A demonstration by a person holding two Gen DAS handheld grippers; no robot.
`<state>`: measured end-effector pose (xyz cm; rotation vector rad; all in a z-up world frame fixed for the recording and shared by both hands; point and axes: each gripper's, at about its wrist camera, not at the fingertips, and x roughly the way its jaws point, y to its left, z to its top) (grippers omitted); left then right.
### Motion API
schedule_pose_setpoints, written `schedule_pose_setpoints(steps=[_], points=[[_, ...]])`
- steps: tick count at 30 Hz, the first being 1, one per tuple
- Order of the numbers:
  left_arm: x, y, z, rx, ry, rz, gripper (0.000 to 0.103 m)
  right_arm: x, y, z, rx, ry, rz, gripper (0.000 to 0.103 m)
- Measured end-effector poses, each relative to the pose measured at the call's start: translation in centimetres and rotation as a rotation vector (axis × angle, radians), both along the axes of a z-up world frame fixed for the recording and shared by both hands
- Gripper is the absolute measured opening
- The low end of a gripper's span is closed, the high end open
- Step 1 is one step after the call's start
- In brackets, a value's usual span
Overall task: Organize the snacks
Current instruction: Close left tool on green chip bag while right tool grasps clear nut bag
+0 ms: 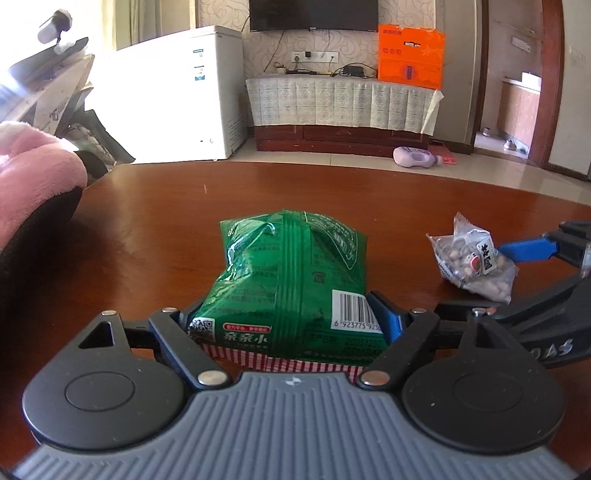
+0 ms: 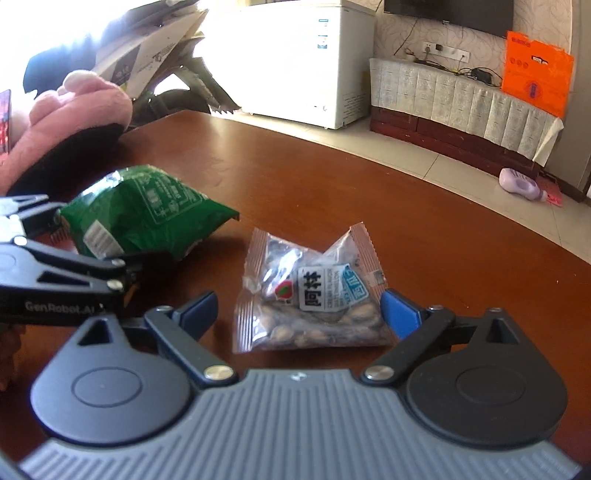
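Room: living room; white chest freezer (image 1: 177, 92) upper left of the left view, dark TV (image 1: 314, 14) on the wall, cloth-covered cabinet (image 1: 340, 107) below it, orange box (image 1: 410, 55) on top, purple bottle (image 1: 413, 157) lying on the tiled floor.
Bench: round, dark red-brown, glossy wood (image 1: 258, 192); a pink plush toy (image 1: 33, 173) sits at its left edge.
Green snack bag: puffy green bag (image 1: 291, 280), lower centre of the left view, barcode side up, resting on the bench.
Left claw: left claw (image 1: 291, 325) spread around the near end of the green bag; blue pad on the right lies against the barcode corner, left pad hidden behind the bag. Looks like a grip not yet firm; I cannot tell if both pads press.
Nut packet: small clear packet of nuts (image 2: 310, 295), centre of the right view, flat on the bench, just right of the green bag.
Right claw: right claw (image 2: 299, 314) spread wide, packet between the blue pads, right pad about touching its edge, left pad clear of it. Nothing pinched.
Risk, green bag: air-filled, slick film; a squeeze near the sealed end could let it squirt forward or pop out sideways.
Risk, nut packet: low and loose; pads closing high may catch only the crimped edge, so it tilts or slides on the polished wood.
Risk, crowding: both claws work close together at mid-bench; in the right view the left claw sits just beside the right one, so a sideways shift could knock one against the other or against the neighbouring bag.
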<state>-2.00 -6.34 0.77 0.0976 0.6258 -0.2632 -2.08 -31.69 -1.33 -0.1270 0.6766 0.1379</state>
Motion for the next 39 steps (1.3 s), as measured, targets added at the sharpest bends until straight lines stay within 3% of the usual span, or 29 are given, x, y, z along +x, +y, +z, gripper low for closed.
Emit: schedule_pose_setpoints(steps=[1, 3, 4, 5, 13, 18, 27, 39], points=[[0.1, 0.1, 0.0, -0.011, 0.004, 0.0, 0.087, -0.2, -0.1, 0.1, 0.0, -0.012, 0.002, 0.08], [0.0, 0.2, 0.0, -0.009, 0.001, -0.002, 0.086, -0.2, -0.3, 0.3, 0.013, -0.006, 0.0, 0.072], [0.0, 0.3, 0.0, -0.008, -0.001, -0.005, 0.086, -0.2, -0.2, 0.4, 0.004, -0.008, -0.006, 0.062], [-0.1, 0.3, -0.1, -0.011, -0.001, -0.006, 0.086, -0.3, -0.2, 0.5, 0.009, -0.011, -0.008, 0.042], [-0.3, -0.1, -0.2, -0.053, 0.001, -0.022, 0.083, -3.2, 0.5, 0.6, -0.032, -0.014, -0.016, 0.036], [-1.3, -0.8, -0.2, -0.058, -0.001, -0.033, 0.082, -7.0, 0.9, 0.7, -0.08, -0.009, -0.041, 0.034], [-4.6, -2.7, 0.7, -0.095, -0.001, -0.026, 0.082, -14.0, -0.2, 1.7, -0.075, 0.038, -0.106, 0.033], [-10.5, -8.0, 2.1, -0.099, -0.012, -0.055, 0.081, -22.2, -1.6, 5.1, -0.047, -0.035, -0.157, 0.033]])
